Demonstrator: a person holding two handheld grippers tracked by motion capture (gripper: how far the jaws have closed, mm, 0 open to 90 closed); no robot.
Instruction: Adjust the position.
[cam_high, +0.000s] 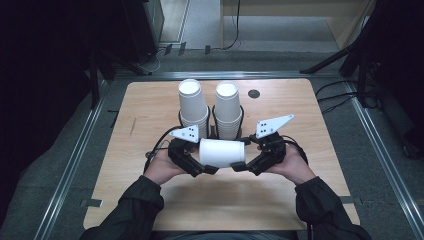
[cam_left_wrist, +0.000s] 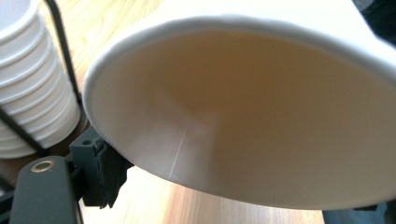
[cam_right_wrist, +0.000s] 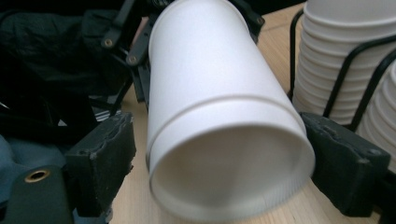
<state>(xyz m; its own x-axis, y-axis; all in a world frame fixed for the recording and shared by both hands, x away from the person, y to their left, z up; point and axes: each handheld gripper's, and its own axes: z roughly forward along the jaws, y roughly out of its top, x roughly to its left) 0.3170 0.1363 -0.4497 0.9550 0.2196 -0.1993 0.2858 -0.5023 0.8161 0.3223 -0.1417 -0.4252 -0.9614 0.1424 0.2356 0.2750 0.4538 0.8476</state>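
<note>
1. High view: pale wood-grain counter (cam_high: 150, 200), its near edge cut off by dark sleeves.
2. Two ribbed stacks of white paper cups (cam_high: 192, 107) in a black wire holder (cam_high: 214, 125) (bases hidden).
3. Smooth white paper cup (cam_high: 222, 152) lies sideways above the counter, between both grippers.
4. Left gripper (cam_high: 207, 170) pads press its rim end.
5. Right gripper (cam_high: 239, 167) jaws stand apart, flanking the base.

I can't read any text, label, brand or number here; the white paper cup (cam_high: 223, 152) and the stacked cups (cam_high: 193, 107) are blank.

In the left gripper view the paper cup (cam_left_wrist: 243, 116) hides, apparently, one jaw completely.
</note>
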